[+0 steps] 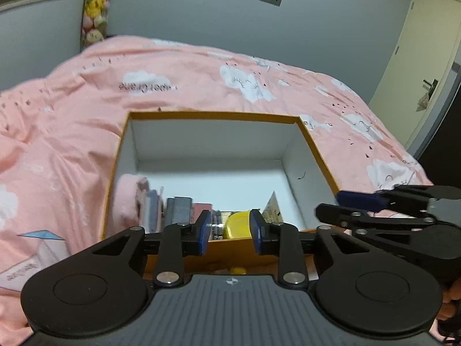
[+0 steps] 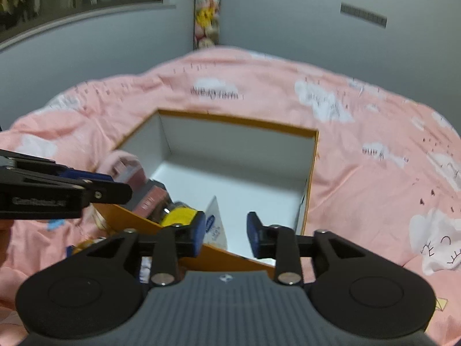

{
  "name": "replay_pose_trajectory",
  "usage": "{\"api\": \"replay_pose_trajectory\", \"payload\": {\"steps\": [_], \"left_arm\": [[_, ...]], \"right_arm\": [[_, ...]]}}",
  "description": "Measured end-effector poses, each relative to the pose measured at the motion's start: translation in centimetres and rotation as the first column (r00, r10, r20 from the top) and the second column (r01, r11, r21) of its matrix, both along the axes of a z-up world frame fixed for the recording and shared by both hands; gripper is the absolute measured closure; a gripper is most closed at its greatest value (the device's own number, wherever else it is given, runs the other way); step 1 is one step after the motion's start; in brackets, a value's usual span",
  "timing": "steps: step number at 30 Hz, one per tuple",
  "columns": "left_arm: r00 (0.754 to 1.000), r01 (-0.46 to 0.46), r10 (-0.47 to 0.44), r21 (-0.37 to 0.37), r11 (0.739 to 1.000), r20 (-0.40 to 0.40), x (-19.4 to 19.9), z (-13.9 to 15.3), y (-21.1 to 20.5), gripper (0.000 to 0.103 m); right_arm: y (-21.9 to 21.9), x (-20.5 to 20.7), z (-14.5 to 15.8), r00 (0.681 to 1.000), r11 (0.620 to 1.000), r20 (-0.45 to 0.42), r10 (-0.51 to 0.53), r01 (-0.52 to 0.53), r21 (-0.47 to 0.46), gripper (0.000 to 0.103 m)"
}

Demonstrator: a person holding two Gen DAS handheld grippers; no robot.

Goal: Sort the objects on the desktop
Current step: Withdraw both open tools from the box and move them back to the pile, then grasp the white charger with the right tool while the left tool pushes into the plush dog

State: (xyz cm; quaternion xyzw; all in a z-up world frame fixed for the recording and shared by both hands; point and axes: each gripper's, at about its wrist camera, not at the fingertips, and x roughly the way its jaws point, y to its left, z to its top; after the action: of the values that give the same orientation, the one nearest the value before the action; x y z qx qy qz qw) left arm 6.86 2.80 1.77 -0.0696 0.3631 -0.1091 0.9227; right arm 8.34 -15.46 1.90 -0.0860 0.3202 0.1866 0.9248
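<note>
An orange box [image 1: 213, 114] with a white inside lies on the pink bedding. Along its near wall sit a yellow round lid [image 1: 237, 226], grey and pink small boxes [image 1: 178, 210], a pink item [image 1: 129, 199] and a white triangular sachet [image 1: 272, 209]. My left gripper [image 1: 230, 232] hovers over the box's near rim, open, nothing between its pads. From the right, my right gripper [image 1: 340, 206] reaches toward the box's near right corner. In the right wrist view the right gripper [image 2: 226, 233] is open and empty above the box [image 2: 236, 121], near the sachet [image 2: 214, 225] and yellow lid [image 2: 180, 214]. The left gripper [image 2: 115, 186] enters from the left.
Pink cloud-print bedding [image 1: 72, 144] surrounds the box on all sides. Small yellow and blue items [image 2: 77, 248] lie outside the box's near wall. Grey walls, a column of plush toys [image 1: 95, 11] in the corner and a door [image 1: 417, 57] at the right stand behind.
</note>
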Motion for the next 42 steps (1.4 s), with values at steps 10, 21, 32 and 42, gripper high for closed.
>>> {"api": "replay_pose_trajectory", "payload": {"steps": [10,21,32,42], "left_arm": [[0.998,-0.055,0.055,-0.001,0.998,-0.034,-3.5,-0.2,2.8,0.066],[0.957,0.003,0.020,0.078,0.997,-0.291,-5.3,-5.3,2.2,0.066],[0.931,0.053,-0.008,0.113,0.992,-0.364,-4.5,-7.2,1.3,0.065],[0.927,0.026,0.003,0.072,0.997,-0.374,-3.9,-7.2,2.2,0.066]], "right_arm": [[0.1,-5.1,-1.5,0.998,0.997,0.055,0.006,-0.010,0.072,0.042],[1.8,-6.1,-7.1,0.979,0.997,-0.191,0.074,-0.072,0.015,0.042],[4.7,-6.1,-10.2,0.951,0.905,-0.205,0.230,-0.287,-0.315,0.048],[5.5,-7.4,-8.5,0.876,0.837,-0.199,0.440,-0.480,-0.264,0.055]]}}
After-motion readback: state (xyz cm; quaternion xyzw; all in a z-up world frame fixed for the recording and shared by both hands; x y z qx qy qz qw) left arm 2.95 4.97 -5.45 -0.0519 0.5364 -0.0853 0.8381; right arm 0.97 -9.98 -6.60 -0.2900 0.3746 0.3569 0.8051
